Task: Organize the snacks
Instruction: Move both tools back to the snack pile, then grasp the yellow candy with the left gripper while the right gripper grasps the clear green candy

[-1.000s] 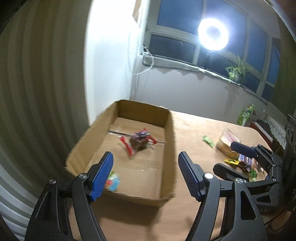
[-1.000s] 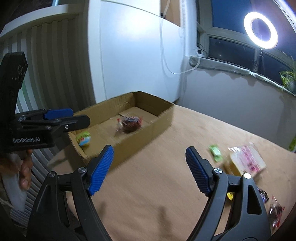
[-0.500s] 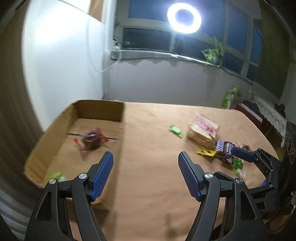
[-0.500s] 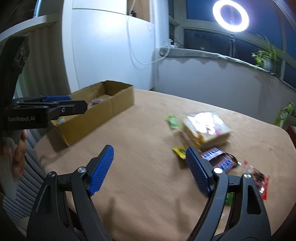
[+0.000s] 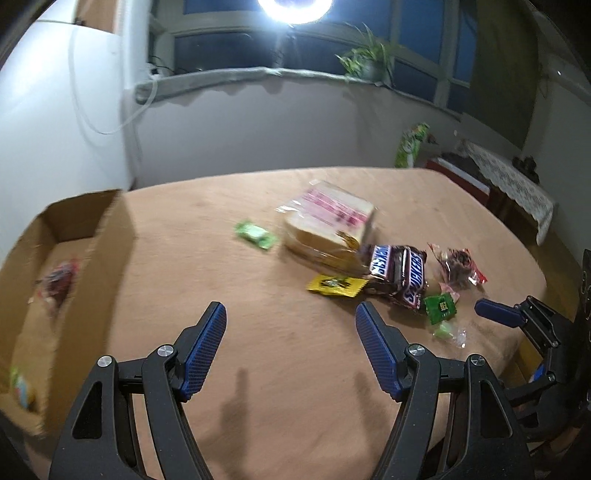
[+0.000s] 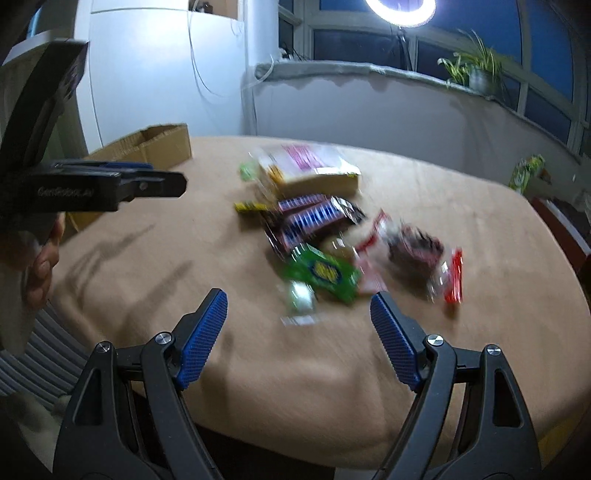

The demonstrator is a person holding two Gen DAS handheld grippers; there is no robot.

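A cardboard box [image 5: 110, 236] sits at the table's left with a dark red snack packet [image 5: 59, 280] inside; it also shows in the right wrist view [image 6: 155, 144]. Loose snacks lie mid-table: a bagged bread pack [image 5: 332, 221], Snickers bars [image 5: 399, 273], a yellow packet [image 5: 336, 286], green packets [image 5: 256, 234] [image 5: 441, 306] and a red-edged packet [image 5: 458, 267]. My left gripper [image 5: 291, 347] is open and empty above bare table. My right gripper [image 6: 299, 332] is open and empty, just short of a green packet [image 6: 321, 273] and a small clear candy [image 6: 301, 299].
The table [image 5: 221, 258] is covered in tan cloth. A ring light [image 5: 295, 5] shines at the window behind. A green bag [image 5: 410, 144] stands past the far edge, with a plant [image 5: 369, 62] on the sill. A low side table [image 5: 509, 181] is at right.
Both grippers have swung right, away from the box and toward the snack pile. Both stayed open and empty.
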